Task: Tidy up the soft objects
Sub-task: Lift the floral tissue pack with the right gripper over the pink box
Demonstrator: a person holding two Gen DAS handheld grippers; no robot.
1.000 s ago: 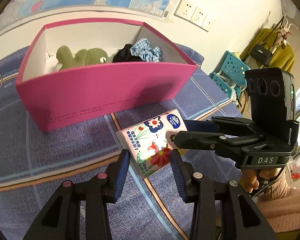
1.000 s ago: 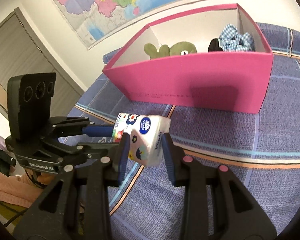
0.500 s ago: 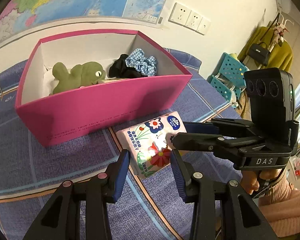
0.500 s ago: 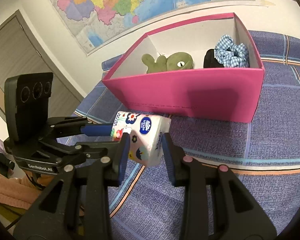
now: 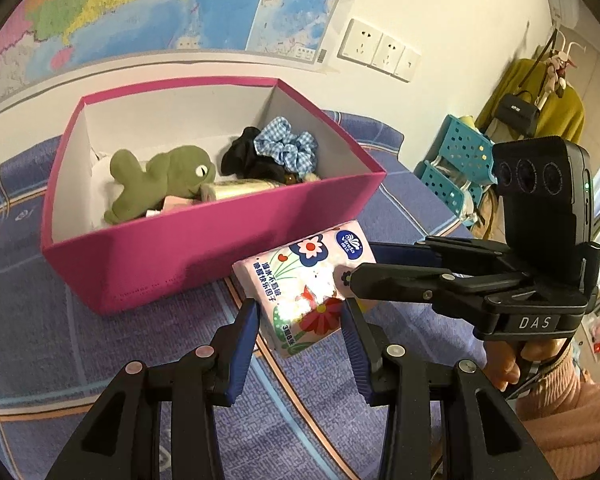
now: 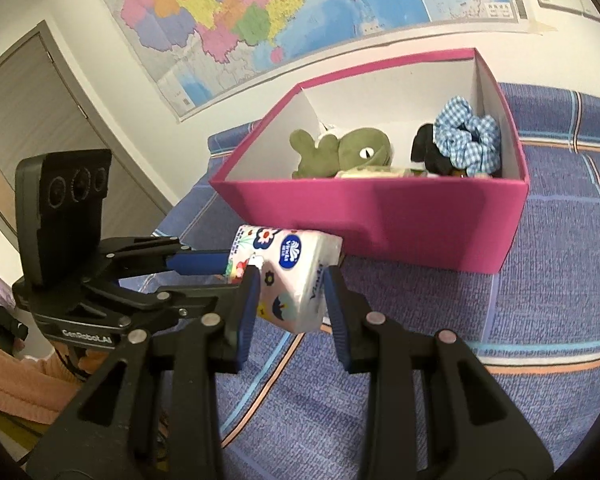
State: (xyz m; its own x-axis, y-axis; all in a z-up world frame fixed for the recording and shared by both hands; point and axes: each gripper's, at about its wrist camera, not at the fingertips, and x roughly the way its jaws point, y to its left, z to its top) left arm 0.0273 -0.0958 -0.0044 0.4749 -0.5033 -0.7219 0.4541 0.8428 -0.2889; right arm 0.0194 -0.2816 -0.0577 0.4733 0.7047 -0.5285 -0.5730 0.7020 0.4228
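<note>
Both grippers grip a flowered tissue pack (image 5: pixel 305 280) from two sides and hold it in the air in front of the pink box (image 5: pixel 204 248). My left gripper (image 5: pixel 300 322) is shut on its near end. My right gripper (image 6: pixel 289 294) is shut on the same tissue pack (image 6: pixel 296 276); it comes in from the right in the left wrist view (image 5: pixel 352 276). The pink box (image 6: pixel 380 216) holds a green plush toy (image 5: pixel 156 180), a blue checked scrunchie (image 5: pixel 288 148), a black soft item (image 5: pixel 240 156) and some smaller pieces.
A purple checked cloth (image 5: pixel 40 340) covers the surface under the box. A map (image 5: pixel 160 4) and wall sockets (image 5: pixel 380 50) are on the wall behind. A teal basket (image 5: pixel 456 164) and hanging yellow clothes (image 5: pixel 536 100) stand at the right. A door (image 6: pixel 40 120) is at the left.
Both grippers have risen with the tissue pack, so more of the box's inside shows. The grip on the pack is the same.
</note>
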